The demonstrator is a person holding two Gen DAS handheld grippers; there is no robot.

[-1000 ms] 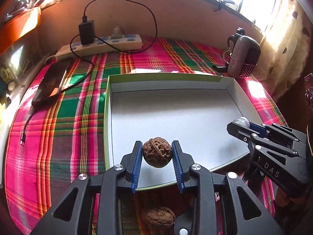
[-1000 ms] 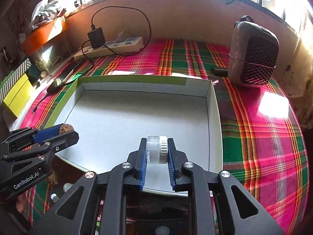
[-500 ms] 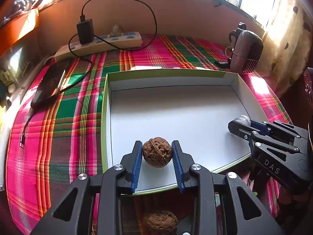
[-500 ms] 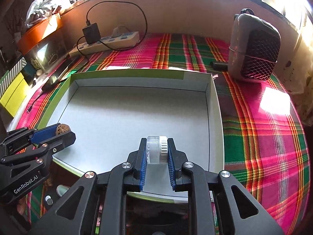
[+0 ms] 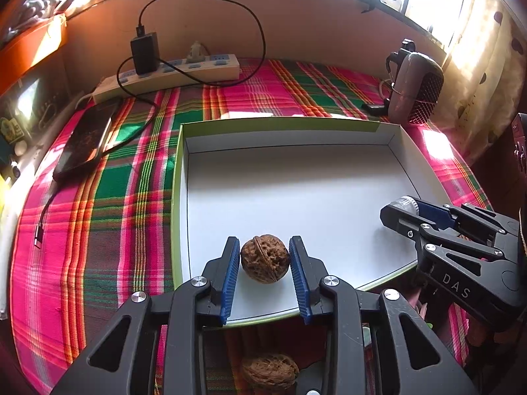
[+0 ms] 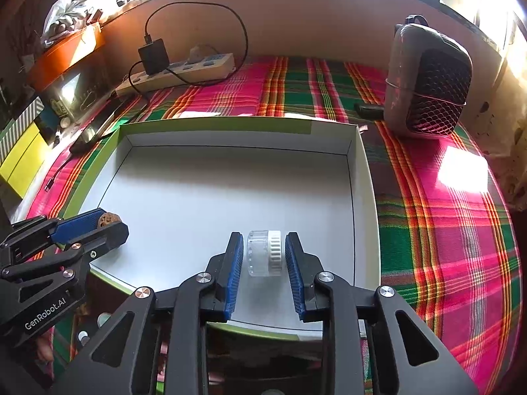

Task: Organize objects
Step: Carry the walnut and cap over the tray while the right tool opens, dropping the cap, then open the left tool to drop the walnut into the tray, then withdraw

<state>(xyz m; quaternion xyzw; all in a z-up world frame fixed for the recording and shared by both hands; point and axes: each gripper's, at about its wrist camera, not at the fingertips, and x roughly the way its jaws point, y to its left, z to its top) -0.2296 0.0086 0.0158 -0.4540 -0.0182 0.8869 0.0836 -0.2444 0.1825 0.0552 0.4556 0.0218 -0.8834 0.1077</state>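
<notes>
A brown walnut [image 5: 265,258] lies on the white floor of the shallow green-edged box [image 5: 296,181], between the blue pads of my left gripper [image 5: 265,263], whose jaws stand a little apart from it. A small clear jar with a white ribbed lid [image 6: 264,252] lies on its side on the box floor [image 6: 214,191] between the pads of my right gripper [image 6: 264,260], with small gaps on both sides. Each gripper shows in the other's view: the right [image 5: 405,210], the left [image 6: 105,223]. A second walnut [image 5: 270,370] lies below the left gripper, outside the box.
The box sits on a pink and green plaid cloth [image 5: 98,214]. A power strip with a black charger and cable [image 5: 164,69] lies at the back, a black phone [image 5: 85,141] at the left, a mesh-fronted speaker [image 6: 428,82] at the back right. Yellow boxes [image 6: 19,151] stand far left.
Both grippers have lowered over the box near its front edge and their jaws have parted. The walnut and the jar now rest on the box floor, let go.
</notes>
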